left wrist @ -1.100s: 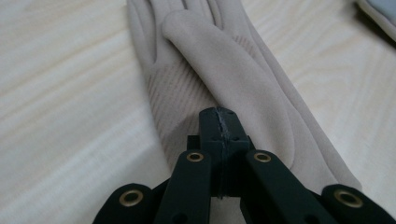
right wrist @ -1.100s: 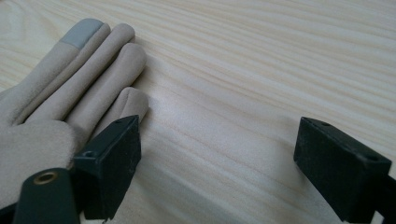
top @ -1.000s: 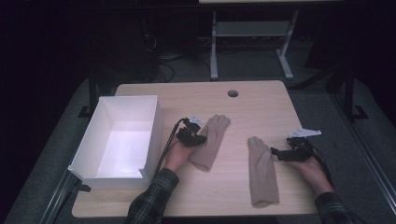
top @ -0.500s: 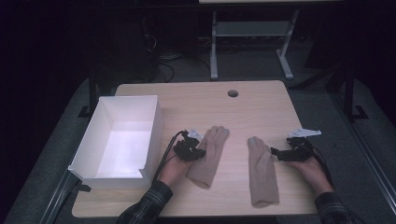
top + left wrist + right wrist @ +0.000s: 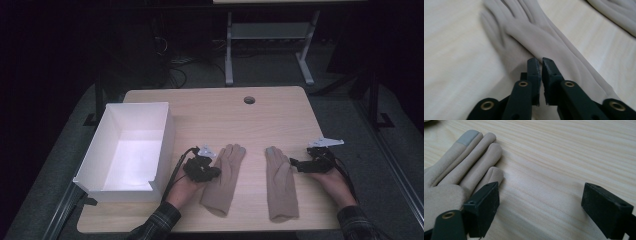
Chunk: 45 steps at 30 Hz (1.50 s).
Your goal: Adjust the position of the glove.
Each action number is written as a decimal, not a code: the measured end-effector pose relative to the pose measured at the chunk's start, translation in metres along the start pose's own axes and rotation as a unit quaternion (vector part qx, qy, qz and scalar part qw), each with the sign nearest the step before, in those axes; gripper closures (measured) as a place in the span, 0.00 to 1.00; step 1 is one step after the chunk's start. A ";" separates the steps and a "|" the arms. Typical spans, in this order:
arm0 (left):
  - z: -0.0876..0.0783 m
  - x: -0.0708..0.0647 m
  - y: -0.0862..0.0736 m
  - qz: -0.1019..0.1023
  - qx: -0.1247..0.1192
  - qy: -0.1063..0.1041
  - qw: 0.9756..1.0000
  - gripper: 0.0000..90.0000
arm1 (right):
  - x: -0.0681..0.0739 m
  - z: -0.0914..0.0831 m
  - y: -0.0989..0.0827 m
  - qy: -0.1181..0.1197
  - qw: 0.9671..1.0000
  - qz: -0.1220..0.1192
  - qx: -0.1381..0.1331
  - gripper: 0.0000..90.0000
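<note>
Two beige gloves lie flat on the wooden table [image 5: 215, 115], fingers pointing away from the person. The left glove [image 5: 223, 180] [image 5: 544, 42] lies just beyond my left gripper [image 5: 214, 172] [image 5: 540, 61]. Its jaws have just been opening and stand a narrow slit apart, with nothing between the pads. The right glove [image 5: 280, 182] [image 5: 449, 182] has a grey fingertip patch. My right gripper [image 5: 293, 163] [image 5: 540, 195] is wide open at that glove's right edge. One jaw rests by the glove's little finger and the other stands over bare wood.
A white open box [image 5: 162, 135] stands on the left side of the table, close to my left hand. A round cable hole [image 5: 249, 100] sits near the far edge. A metal stand's legs [image 5: 230, 55] rise behind the table.
My left hand has drawn back toward the near edge, and the left glove has slid with it. The right hand and right glove have stayed put.
</note>
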<state>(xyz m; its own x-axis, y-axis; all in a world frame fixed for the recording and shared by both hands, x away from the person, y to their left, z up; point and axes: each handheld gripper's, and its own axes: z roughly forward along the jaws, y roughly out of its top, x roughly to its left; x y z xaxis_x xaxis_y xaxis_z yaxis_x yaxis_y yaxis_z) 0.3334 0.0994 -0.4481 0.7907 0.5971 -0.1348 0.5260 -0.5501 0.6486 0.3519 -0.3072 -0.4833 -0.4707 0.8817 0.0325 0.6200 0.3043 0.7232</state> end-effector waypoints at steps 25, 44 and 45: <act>0.015 0.018 0.000 -0.022 0.004 0.004 1.000 0.86 | 0.000 0.000 0.000 0.000 1.000 0.000 0.000 0.16; 0.015 0.018 0.003 -0.017 0.014 0.002 1.000 0.96 | 0.018 -0.038 -0.005 0.096 0.995 -0.034 0.010 1.00; 0.015 0.018 0.003 -0.016 0.014 0.002 1.000 0.96 | 0.021 -0.040 -0.006 0.103 0.994 -0.037 0.014 1.00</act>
<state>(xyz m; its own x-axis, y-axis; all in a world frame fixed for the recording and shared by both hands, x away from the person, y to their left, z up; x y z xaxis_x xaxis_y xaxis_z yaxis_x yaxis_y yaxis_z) 0.3536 0.0995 -0.4594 0.7719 0.6172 -0.1525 0.5602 -0.5468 0.6222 0.3132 -0.3046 -0.4597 -0.6323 0.7650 0.1222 0.5948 0.3784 0.7092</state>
